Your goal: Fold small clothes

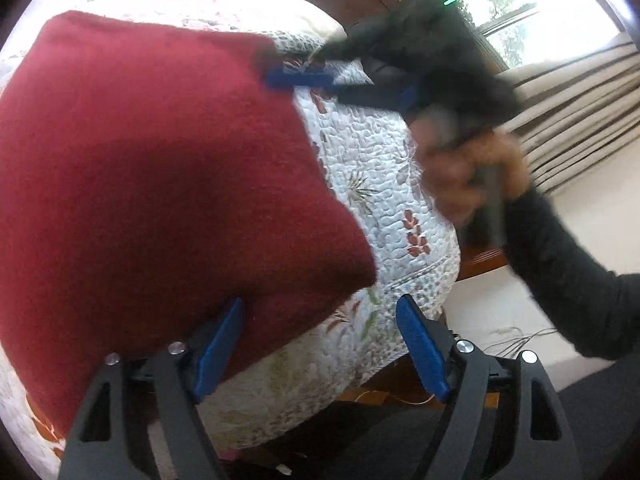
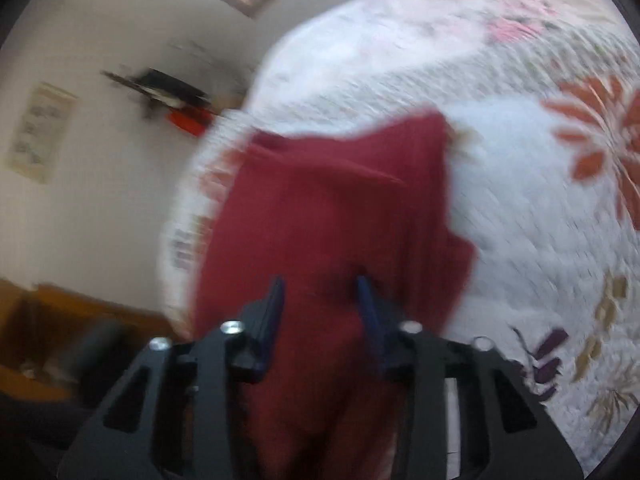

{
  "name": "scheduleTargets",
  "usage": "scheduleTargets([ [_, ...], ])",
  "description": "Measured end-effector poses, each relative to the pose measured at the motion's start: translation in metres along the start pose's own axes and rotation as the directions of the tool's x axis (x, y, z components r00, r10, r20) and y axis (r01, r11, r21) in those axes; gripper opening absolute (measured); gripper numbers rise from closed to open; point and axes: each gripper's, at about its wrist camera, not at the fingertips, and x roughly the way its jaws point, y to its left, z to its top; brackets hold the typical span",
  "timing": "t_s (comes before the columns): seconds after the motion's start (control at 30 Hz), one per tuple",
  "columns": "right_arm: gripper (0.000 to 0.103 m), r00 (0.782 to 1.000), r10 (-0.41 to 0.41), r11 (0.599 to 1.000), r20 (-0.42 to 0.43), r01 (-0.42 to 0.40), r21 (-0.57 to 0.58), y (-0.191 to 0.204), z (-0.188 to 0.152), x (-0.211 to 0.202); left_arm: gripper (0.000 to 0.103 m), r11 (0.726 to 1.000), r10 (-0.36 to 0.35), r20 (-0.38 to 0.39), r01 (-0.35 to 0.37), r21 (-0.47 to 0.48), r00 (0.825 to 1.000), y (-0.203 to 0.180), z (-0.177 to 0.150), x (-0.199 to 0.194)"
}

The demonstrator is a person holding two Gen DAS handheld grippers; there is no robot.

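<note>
A dark red knitted garment (image 1: pixel 160 168) lies folded on a floral quilted bed (image 1: pixel 372 168). My left gripper (image 1: pixel 320 344) is open at the garment's near corner. Its left finger (image 1: pixel 222 344) lies against the cloth edge and its right finger (image 1: pixel 420 348) is over the quilt. At the garment's far corner is my right gripper (image 1: pixel 288 70), held by a person's hand (image 1: pixel 472 176). In the blurred right wrist view, the red garment (image 2: pixel 332 208) runs between the right gripper's (image 2: pixel 322 300) fingers. The jaws stand about half apart, and I cannot tell whether they grip it.
The bed's side edge (image 1: pixel 436 280) drops to a pale floor with loose cables (image 1: pixel 516 340). Striped curtains (image 1: pixel 580 120) and a window (image 1: pixel 520 4) stand beyond the bed. A wall shelf (image 2: pixel 172 88) and a wooden bench (image 2: pixel 80 320) lie to the left in the right wrist view.
</note>
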Motion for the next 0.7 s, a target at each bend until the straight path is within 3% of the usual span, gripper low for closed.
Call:
scheduleTargets([
  [0.03, 0.02, 0.999, -0.039, 0.999, 0.015, 0.039, -0.018, 0.002, -0.005, -0.002, 0.079, 1.0, -0.005, 0.006, 0.005, -0.004, 1.0, -0.003, -0.001, -0.008],
  [0.1, 0.027, 0.997, -0.065, 0.996, 0.038, 0.068, -0.066, 0.02, -0.014, -0.016, 0.087, 1.0, 0.018, 0.042, -0.017, -0.009, 0.999, -0.004, -0.004, -0.029],
  [0.13, 0.033, 0.993, -0.089, 0.983, 0.071, 0.099, -0.151, 0.044, -0.026, -0.029, 0.09, 0.999, 0.036, 0.075, -0.035, -0.018, 0.997, -0.003, -0.007, -0.042],
  [0.23, 0.034, 0.996, -0.067, 0.964, 0.057, 0.08, -0.255, 0.078, -0.056, -0.034, 0.095, 0.991, 0.107, 0.223, -0.085, -0.103, 0.969, 0.01, -0.02, -0.087],
  [0.3, 0.034, 0.997, -0.079, 0.959, 0.017, 0.08, -0.272, 0.081, -0.074, -0.021, 0.097, 0.981, 0.143, 0.262, -0.102, -0.162, 0.954, 0.025, -0.024, -0.098],
  [0.4, 0.022, 0.984, -0.175, 0.959, -0.014, 0.167, -0.229, 0.058, -0.092, 0.004, 0.097, 0.964, 0.183, 0.257, -0.122, -0.237, 0.949, 0.053, -0.032, -0.092],
  [0.5, 0.022, 0.984, -0.176, 0.97, -0.001, 0.174, -0.172, 0.045, -0.096, 0.002, 0.097, 0.957, 0.181, 0.226, -0.118, -0.266, 0.957, 0.065, -0.034, -0.073],
  [0.53, 0.024, 0.981, -0.191, 0.963, 0.005, 0.189, -0.19, 0.049, -0.096, 0.0, 0.098, 0.957, 0.189, 0.223, -0.128, -0.261, 0.956, 0.064, -0.034, -0.072],
  [0.57, 0.033, 0.978, -0.21, 0.956, 0.011, 0.208, -0.208, 0.054, -0.097, -0.001, 0.099, 0.956, 0.203, 0.223, -0.144, -0.257, 0.953, 0.063, -0.033, -0.072],
  [0.7, 0.036, 0.973, -0.227, 0.952, 0.035, 0.229, -0.203, 0.07, -0.104, -0.022, 0.099, 0.928, 0.271, 0.236, -0.189, -0.32, 0.933, 0.051, -0.038, -0.085],
])
